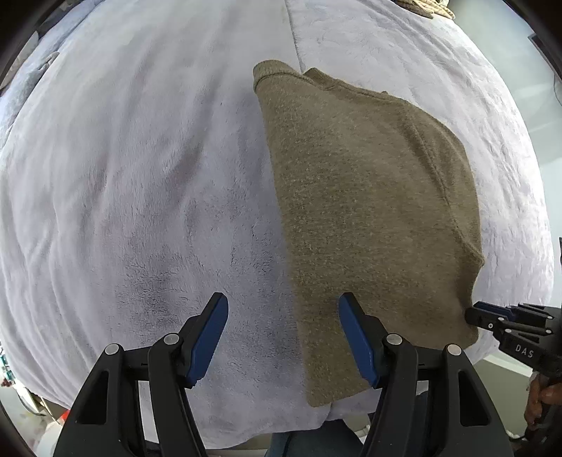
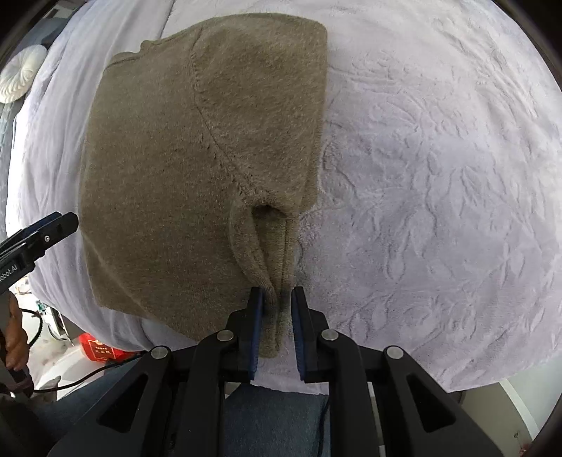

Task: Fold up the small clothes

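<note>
An olive-brown knit sweater (image 1: 368, 193) (image 2: 175, 158) lies folded flat on a pale lilac plush blanket (image 1: 140, 175) (image 2: 421, 175). One sleeve (image 2: 260, 246) is folded along the sweater's right side and runs down to the near edge. My right gripper (image 2: 277, 291) straddles the sleeve's cuff; its jaws stand narrowly apart, with the cloth against the left pad and a dark gap at the right one. My left gripper (image 1: 281, 298) hangs open over the sweater's left edge and holds nothing. Each gripper also shows in the other view: right gripper (image 1: 472, 313), left gripper (image 2: 66, 221).
A white round cushion (image 2: 21, 73) lies at the far left of the bed, and a woven object (image 1: 428, 7) at the far end. A red box (image 2: 98, 348) and a black cable (image 2: 80, 379) are on the floor below the near edge. The person's jeans (image 2: 274, 414) are close by.
</note>
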### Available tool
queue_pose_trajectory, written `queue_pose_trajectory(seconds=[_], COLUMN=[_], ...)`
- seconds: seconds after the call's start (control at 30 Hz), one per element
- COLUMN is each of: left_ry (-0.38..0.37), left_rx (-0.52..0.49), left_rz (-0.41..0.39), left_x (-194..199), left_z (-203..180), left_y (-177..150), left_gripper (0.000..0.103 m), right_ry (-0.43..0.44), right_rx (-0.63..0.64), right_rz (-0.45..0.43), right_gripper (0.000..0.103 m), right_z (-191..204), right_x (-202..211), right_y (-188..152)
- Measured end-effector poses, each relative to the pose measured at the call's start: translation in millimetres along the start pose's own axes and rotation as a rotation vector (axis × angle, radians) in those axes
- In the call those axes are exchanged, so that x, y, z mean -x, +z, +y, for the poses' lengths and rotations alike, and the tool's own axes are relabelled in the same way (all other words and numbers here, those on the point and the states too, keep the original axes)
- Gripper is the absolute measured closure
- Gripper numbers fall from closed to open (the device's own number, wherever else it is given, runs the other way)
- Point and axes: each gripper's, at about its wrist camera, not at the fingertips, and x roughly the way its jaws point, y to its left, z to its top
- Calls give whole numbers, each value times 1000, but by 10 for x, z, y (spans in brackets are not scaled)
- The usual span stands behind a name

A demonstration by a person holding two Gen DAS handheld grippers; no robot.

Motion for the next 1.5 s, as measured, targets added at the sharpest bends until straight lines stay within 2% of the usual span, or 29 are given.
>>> queue_pose_trajectory(seconds=[0.3,0.5,0.63,0.67,0.7,0.73,0.8,1.0,1.03,1.07,1.17,1.23,1.27,1.5], left_ry=[-15,-17,0,5,6,7,20,25,28,30,47,60,66,89], left_rx=[-10,12,10,17,21,29,32,33,35,35,32,29,29,32], left_rz=[-23,-79,-50,-46,-46,-52,-85,-95,-100,-106,-119,-127,-131,-152], left_x=[92,217,247,259,273,292,359,436,453,470,503,514,524,577], left_z=[-74,-59,-63,-56,-44,-44,-47,-106,-113,-120,-144,-154,-158,-161], left_y=[13,58,119,133,147,153,159,158,155,153,144,141,142,155], left_gripper=[36,36,36,32,23,3,0,0,0,0,0,0,0,0], right_ry=[3,16,21,16,13,7,-8,-41,-48,-59,-95,-108,-112,-136], right_rx=[-24,-72,-96,-94,-91,-86,-79,-71,-75,-78,-89,-92,-92,-90], right_rz=[-69,-110,-139,-150,-157,-168,-192,-249,-255,-261,-286,-290,-295,-321], right_gripper=[85,85,85,85,82,76,40,35,32,21,16,4,0,0], right_z=[-185,-210,-194,-175,-153,-132,-72,72,77,81,87,85,85,95], right_x=[419,537,629,660,679,713,752,855,864,876,918,929,941,1006], right_y=[38,144,249,274,296,320,340,376,383,385,376,381,377,372])
